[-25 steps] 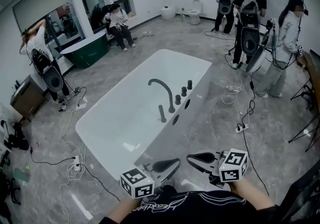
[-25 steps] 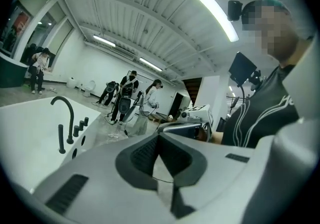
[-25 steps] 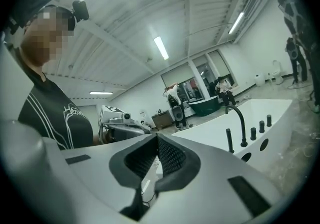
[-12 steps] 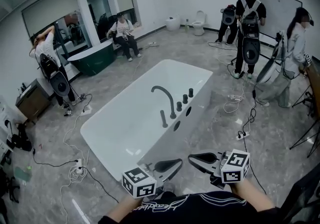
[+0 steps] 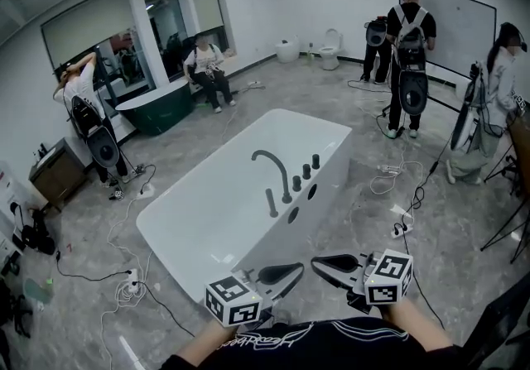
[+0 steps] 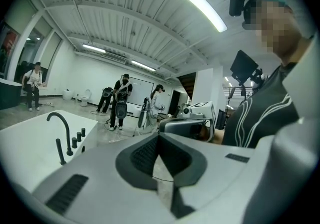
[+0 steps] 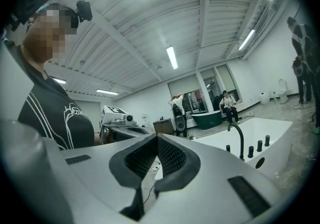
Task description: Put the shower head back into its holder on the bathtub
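A white bathtub (image 5: 207,219) stands in the middle of the room. On its right rim are a dark curved spout (image 5: 272,165), three dark knobs (image 5: 305,170) and a slim dark hand shower (image 5: 271,203) standing upright beside the spout. The left gripper view shows the hand shower (image 6: 60,151) too, and so does the right gripper view, where the hand shower (image 7: 228,148) is small. My left gripper (image 5: 296,268) and right gripper (image 5: 315,261) hover near my chest, short of the tub's near end. Their tips point at each other. Both are shut and hold nothing.
Cables and power strips (image 5: 131,281) lie on the grey floor around the tub. Several people stand or sit at the room's edges, two with gear at the right (image 5: 405,45). A dark green tub (image 5: 153,108) sits at the back left.
Both grippers have risen slightly and stay shut. The view has tilted up, so the tub sits a little lower in the picture.
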The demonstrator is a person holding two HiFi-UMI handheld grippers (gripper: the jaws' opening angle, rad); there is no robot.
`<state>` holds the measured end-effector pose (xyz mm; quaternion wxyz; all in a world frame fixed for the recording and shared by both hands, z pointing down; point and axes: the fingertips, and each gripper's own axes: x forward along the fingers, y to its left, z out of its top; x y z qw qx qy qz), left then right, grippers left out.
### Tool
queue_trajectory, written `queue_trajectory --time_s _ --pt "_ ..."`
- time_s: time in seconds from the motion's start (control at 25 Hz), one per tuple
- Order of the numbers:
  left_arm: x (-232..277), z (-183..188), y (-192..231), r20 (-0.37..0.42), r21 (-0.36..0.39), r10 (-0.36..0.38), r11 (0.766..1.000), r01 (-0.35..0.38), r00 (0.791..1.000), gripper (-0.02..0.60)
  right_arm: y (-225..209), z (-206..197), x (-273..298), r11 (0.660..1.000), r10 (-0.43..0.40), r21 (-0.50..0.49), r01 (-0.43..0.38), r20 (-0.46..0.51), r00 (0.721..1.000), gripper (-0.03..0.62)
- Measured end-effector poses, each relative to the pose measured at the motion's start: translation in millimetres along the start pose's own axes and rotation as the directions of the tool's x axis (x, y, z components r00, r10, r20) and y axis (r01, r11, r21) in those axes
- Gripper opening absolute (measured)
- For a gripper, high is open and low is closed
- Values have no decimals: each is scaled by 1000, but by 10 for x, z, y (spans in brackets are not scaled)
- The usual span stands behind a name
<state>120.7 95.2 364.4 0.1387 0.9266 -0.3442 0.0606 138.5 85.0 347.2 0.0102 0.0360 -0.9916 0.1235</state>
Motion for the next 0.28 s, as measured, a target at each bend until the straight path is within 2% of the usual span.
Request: queue_trajectory --time_s 0.28 --pt "-88 9 -134 3 14 2 1000 -2 1000 5 142 23 -15 1000 3 -5 -3 8 1000 12"
